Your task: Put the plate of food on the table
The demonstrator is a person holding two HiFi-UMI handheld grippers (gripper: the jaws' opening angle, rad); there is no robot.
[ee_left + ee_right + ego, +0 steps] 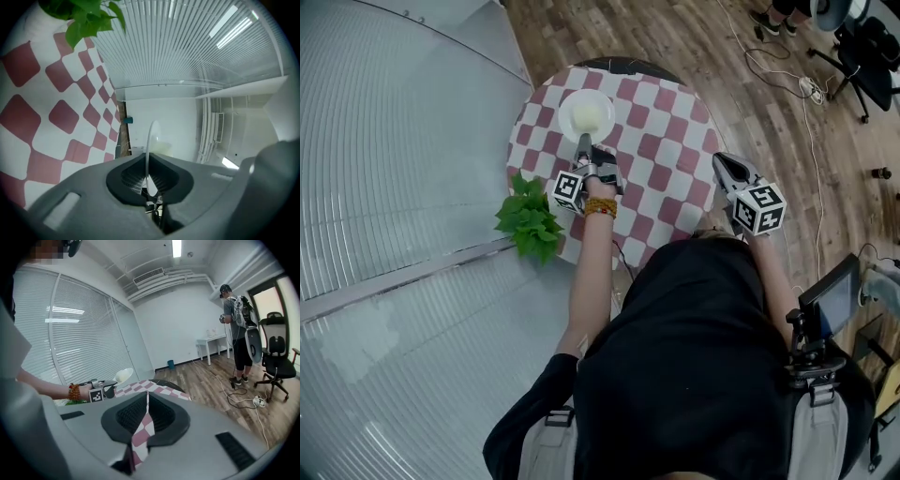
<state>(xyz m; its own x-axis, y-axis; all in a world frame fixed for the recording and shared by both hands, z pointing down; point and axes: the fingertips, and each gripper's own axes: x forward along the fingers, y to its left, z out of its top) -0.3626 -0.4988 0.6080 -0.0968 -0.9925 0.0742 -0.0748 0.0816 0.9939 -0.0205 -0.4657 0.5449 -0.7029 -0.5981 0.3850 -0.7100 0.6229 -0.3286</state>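
Observation:
A white plate [586, 116] with a pale mound of food [589, 115] hangs over the far left part of the round table with its red and white checked cloth [661, 155]. My left gripper [584, 142] is shut on the plate's near rim. In the left gripper view the plate [151, 140] runs edge-on between the closed jaws of the left gripper [149, 178], a little apart from the cloth [56, 117]. My right gripper [724, 161] hovers shut and empty over the table's right side. In the right gripper view the plate [123, 376] shows held slightly above the table.
A green leafy plant [530, 220] stands at the table's left edge beside a slatted glass wall [394, 141]. Cables [811, 89] lie on the wood floor. Another person [239, 329], an office chair [276, 362] and a small white table [213, 341] are at the far right.

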